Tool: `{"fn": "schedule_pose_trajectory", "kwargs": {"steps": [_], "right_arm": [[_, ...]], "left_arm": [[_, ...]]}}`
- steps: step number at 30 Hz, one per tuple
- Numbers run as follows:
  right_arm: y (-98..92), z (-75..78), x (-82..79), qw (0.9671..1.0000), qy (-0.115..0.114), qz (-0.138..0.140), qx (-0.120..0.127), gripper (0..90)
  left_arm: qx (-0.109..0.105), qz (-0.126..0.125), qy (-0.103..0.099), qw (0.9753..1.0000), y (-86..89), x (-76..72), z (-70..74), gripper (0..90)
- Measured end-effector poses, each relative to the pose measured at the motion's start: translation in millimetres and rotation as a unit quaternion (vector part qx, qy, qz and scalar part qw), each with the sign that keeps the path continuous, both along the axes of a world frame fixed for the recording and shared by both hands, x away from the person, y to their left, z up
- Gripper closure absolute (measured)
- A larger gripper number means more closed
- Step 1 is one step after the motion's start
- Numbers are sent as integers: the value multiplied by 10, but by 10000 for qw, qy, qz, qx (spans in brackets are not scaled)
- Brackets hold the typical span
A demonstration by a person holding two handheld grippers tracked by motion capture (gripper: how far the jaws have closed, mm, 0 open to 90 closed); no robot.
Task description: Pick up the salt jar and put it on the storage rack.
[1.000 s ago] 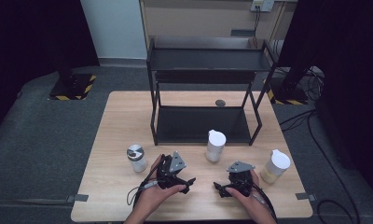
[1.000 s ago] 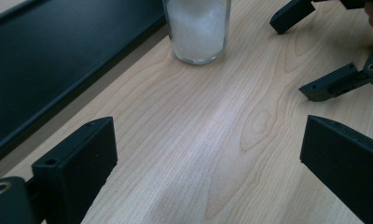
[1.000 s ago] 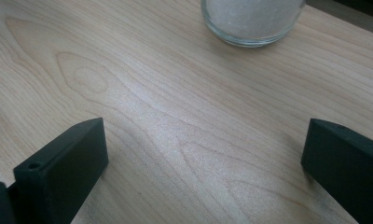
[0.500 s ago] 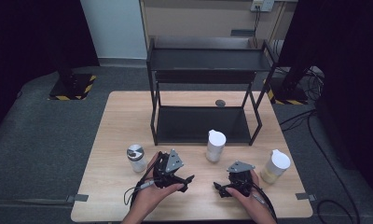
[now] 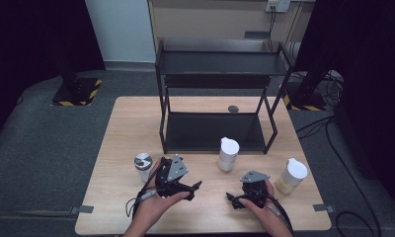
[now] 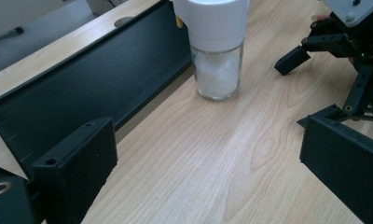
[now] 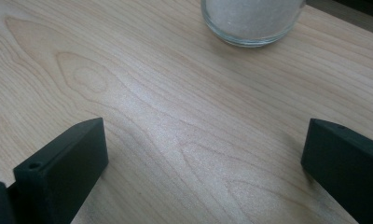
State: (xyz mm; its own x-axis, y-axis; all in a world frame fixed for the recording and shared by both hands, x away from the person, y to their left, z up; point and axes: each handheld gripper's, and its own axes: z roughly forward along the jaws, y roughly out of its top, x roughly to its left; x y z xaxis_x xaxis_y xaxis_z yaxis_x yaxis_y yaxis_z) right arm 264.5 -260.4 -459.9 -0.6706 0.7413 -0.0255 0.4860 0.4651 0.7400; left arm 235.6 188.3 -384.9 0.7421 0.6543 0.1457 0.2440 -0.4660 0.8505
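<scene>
Two tongs sit low over the near edge of the bench, one in each of the person's hands, both empty. Landmark for all that follows: the white-lidded jar of white grains, standing upright just in front of the black rack.

Left tongs — near-left of the jar, tips pointing right and a little toward it. Jaws spread wide in the left gripper view, bare wood between them, nothing held. That view looks straight at the jar, which stands close beside the rack's lower tray; the other tongs show to the jar's right.

Right tongs — near side of the jar, slightly right of it, tips pointing left. Jaws likewise wide apart, gripping nothing. In the right gripper view the jar's glass base sits ahead of the jaws, apart from them.

Other items: a silver-capped jar left of the landmark jar, just beside the left hand; a second white-lidded jar with pale yellowish contents to its right, near the right hand. A small dark disc lies beyond the jar, behind the rack.
</scene>
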Motion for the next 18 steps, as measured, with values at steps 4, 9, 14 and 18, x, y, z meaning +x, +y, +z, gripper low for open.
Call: {"fn": "schedule_pose_trajectory", "kwargs": {"steps": [4,9,14,18], "right_arm": [[0,0,0,10000,1,0,1,10],[0,0,0,10000,1,-1,1,10],[0,0,0,10000,1,-1,1,10],[0,0,0,10000,1,-1,1,10]], "left_arm": [[-38,33,-81,10000,37,-29,40,28],[-54,103,-212,9997,104,-89,86,30],[-67,189,-360,9992,184,-138,140,29],[-96,269,-421,9987,256,-157,168,29]]}}
